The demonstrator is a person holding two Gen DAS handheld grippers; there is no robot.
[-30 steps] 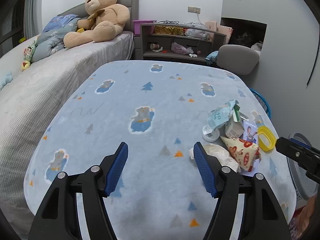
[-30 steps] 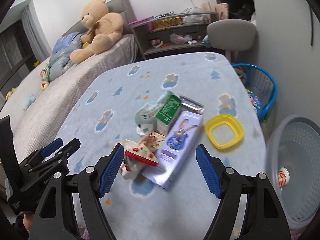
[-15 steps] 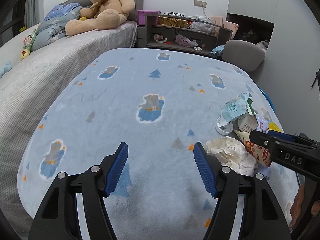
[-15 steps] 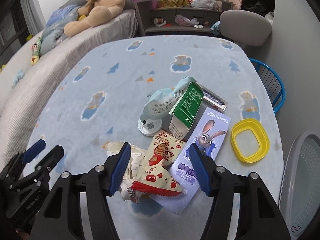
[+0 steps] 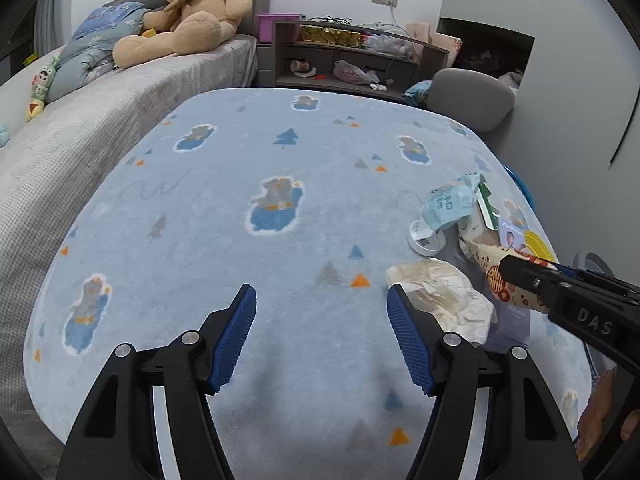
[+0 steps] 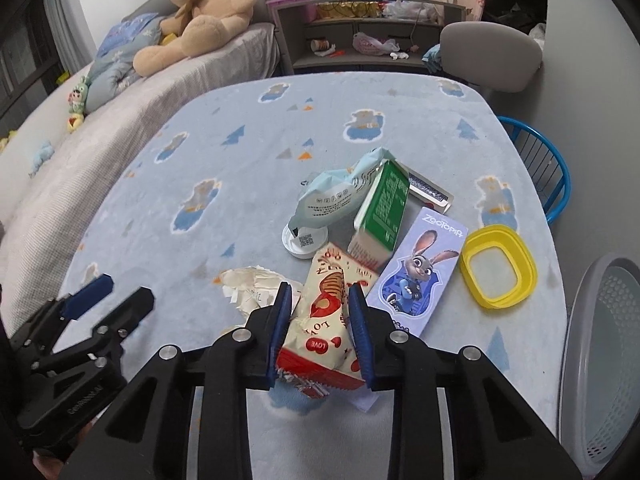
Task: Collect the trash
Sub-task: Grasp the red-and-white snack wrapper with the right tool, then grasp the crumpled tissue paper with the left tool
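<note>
A pile of trash lies on the blue blanket-covered table (image 6: 240, 168). My right gripper (image 6: 320, 300) has closed on the red-and-cream snack wrapper (image 6: 330, 320), which sits between its blue pads. Around it lie a crumpled paper (image 6: 252, 284), a green carton (image 6: 384, 208), a pale blue pouch (image 6: 340, 196), a white lid (image 6: 304, 240), a purple Zootopia card (image 6: 420, 264) and a yellow ring lid (image 6: 498, 272). My left gripper (image 5: 322, 320) is open and empty over the table, just left of the crumpled paper (image 5: 440, 296).
A grey perforated basket (image 6: 600, 360) stands off the table's right edge. A blue wire chair (image 6: 540, 152) and a grey chair (image 6: 492, 56) stand beyond. A bed with a teddy bear (image 5: 188, 12) lies to the left, shelves at the back.
My right gripper moved down onto the pile and its jaws narrowed around the snack wrapper. My left gripper stayed open and shifted slightly toward the pile.
</note>
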